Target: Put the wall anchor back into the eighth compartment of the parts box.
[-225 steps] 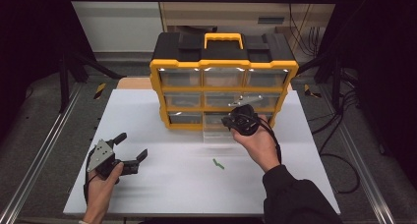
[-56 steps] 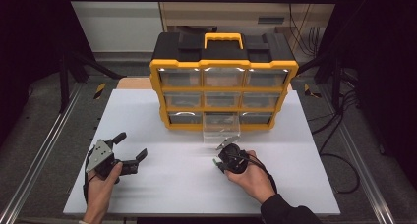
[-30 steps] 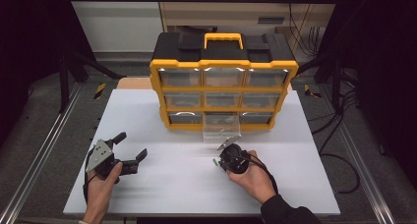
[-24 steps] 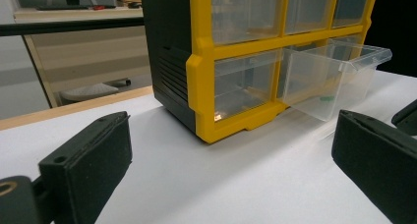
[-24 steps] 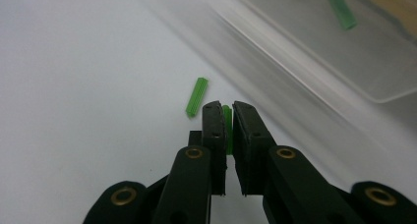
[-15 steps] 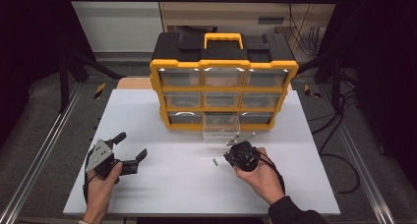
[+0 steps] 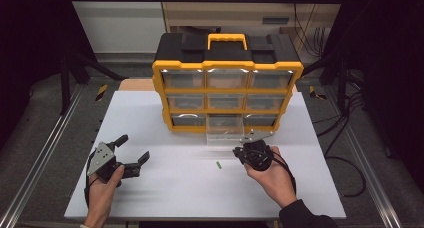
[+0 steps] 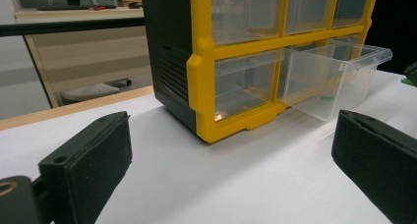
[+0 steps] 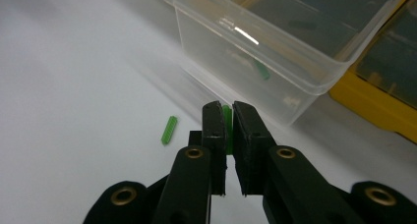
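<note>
Green plug pinched, drawer just ahead!
Right hand-held gripper (image 9: 226,117) is nearly closed on the plug (image 9: 227,122): light, stiff, small, likely slippery; grip mid-length. Drawer (image 9: 275,52) sits open.

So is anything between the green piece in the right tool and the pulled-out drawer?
Nothing visible. The right tool grips a green piece just short of the open drawer; only the drawer's front wall must be cleared.
</note>
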Tool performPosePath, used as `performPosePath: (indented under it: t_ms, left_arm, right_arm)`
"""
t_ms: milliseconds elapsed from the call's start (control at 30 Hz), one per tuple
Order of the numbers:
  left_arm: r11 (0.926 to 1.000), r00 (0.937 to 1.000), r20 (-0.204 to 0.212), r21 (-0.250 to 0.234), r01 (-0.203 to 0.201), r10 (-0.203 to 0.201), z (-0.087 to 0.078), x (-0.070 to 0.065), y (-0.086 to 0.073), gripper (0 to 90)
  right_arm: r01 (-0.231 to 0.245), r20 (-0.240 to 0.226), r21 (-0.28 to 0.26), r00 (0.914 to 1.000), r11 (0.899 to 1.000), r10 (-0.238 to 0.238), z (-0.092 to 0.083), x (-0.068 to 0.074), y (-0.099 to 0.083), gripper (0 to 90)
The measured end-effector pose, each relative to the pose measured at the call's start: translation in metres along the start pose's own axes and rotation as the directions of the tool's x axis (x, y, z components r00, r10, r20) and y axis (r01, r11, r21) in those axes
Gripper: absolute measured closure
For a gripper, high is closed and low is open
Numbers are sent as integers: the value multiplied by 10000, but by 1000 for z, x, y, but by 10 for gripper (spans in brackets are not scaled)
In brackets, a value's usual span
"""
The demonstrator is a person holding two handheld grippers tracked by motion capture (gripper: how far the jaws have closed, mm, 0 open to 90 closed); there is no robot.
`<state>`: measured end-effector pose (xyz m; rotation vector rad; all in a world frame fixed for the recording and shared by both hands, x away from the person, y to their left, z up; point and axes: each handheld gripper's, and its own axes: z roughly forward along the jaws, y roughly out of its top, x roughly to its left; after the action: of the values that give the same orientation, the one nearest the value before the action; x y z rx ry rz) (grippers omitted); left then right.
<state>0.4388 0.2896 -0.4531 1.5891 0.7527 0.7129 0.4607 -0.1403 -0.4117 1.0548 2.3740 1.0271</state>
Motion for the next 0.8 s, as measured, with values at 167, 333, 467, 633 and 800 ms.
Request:
performPosePath:
  t_ms: [167,333,467,633,800]
  left_arm:
    - [10000,10000,-3,-3,0,0,0,0,0,12]
    - [10000,10000,-1,2,-1,1,0,0,0,12]
    - [10000,10000,6,7,-3,3,0,0,0,12]
    - [10000,10000,-5,0,-6,6,0,0,0,12]
    - [10000,10000,-1,-2,-4,4,0,0,0,12]
  right_arm:
    - [-123,4,-364,9999,9993,123,-7,-1,5,841]
    - [-126,18,-758,9999,9970,128,-14,-2,12,841]
    - [-201,59,-971,9998,9951,207,-19,-2,17,841]
    - [-358,-25,-1371,9994,9899,358,-25,-5,25,841]
    - [-391,33,-1583,9992,9866,401,-28,-7,31,841]
